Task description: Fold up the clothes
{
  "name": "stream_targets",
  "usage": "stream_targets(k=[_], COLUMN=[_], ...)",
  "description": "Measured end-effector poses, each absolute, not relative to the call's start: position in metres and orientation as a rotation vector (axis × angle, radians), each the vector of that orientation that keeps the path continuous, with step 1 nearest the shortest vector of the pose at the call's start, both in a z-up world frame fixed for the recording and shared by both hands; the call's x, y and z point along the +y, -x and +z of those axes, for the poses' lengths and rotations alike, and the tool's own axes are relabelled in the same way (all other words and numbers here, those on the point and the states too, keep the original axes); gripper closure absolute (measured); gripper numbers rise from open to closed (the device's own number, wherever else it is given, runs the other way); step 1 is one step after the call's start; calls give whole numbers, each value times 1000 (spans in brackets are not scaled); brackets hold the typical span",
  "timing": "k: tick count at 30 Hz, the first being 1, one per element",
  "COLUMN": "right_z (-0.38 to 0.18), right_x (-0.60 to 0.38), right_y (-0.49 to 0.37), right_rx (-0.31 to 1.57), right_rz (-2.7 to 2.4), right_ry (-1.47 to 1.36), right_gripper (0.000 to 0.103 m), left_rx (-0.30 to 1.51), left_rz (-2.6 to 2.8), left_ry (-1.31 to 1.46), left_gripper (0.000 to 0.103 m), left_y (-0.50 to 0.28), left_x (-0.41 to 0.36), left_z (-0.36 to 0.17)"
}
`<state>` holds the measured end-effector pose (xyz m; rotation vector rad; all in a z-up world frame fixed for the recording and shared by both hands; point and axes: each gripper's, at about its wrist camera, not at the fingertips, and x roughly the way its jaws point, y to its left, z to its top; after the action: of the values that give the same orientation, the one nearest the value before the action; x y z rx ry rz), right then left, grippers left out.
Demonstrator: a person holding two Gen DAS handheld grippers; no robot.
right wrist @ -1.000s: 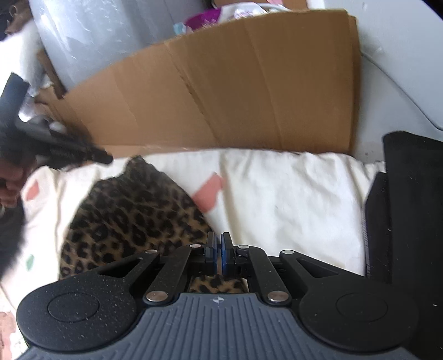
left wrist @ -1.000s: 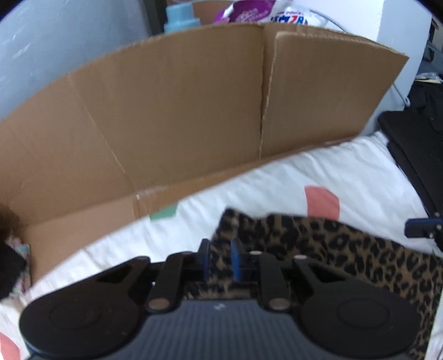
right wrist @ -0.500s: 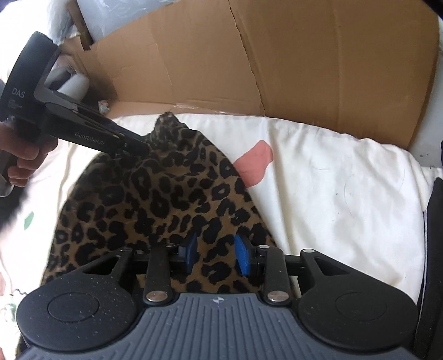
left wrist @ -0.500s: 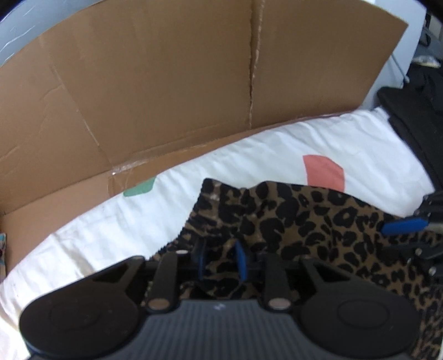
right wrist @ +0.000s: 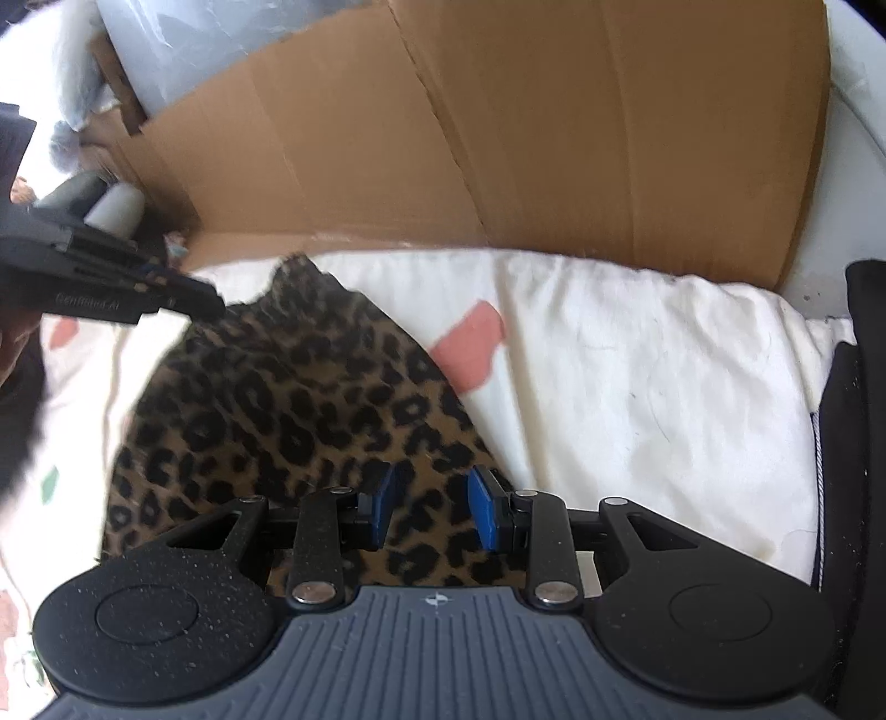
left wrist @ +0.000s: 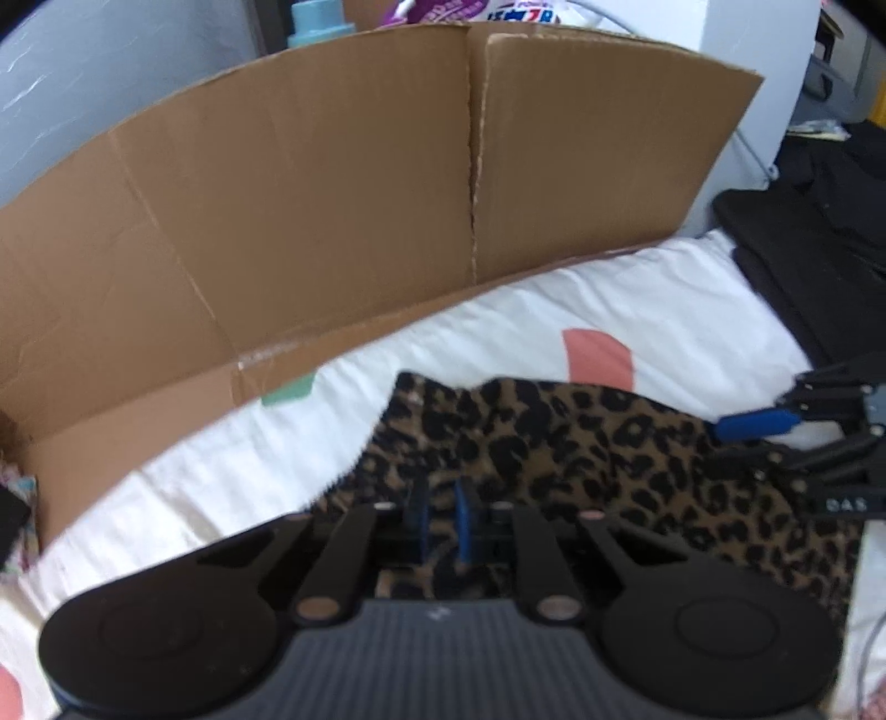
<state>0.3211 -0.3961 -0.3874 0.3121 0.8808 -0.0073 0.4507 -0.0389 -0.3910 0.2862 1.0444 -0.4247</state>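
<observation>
On the side of my right gripper [left wrist: 756, 423], seen from my left wrist, white letters read "DAS". On the side of my left gripper [right wrist: 183, 288], seen from my right wrist, blurred grey lettering reads roughly "GenRobot.AI". A purple-and-white package [left wrist: 459, 8] behind the cardboard [left wrist: 332, 221] carries print I cannot read.
</observation>
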Motion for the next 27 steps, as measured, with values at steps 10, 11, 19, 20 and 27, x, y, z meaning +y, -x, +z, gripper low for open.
stream_targets(k=[10,11,19,20,27], right_z=[-398,-402,-412,-412,-398], right_x=[-376,-377,-394,-395,-393], right_y=[-327,-328,-328,-327,-323], right_rx=[890,900,929,929,913], right_rz=[15,5,-99,-110,-75], right_ry=[-295,-291,-274,-277,-316], right_gripper=[67,67,68,68,67], left_rx=[1128,1133,1116,1122,1096], left_rz=[-348,-337,-292,-295,-317], left_ry=[-282,-278,-320,-305,-255], left_gripper=[94,94,95,94,93], left_y=[-442,-443,-441,-440,-417], left_x=[-35,-34,-44,-43,-26], left_z=[-444,-449,-453,-449,-407])
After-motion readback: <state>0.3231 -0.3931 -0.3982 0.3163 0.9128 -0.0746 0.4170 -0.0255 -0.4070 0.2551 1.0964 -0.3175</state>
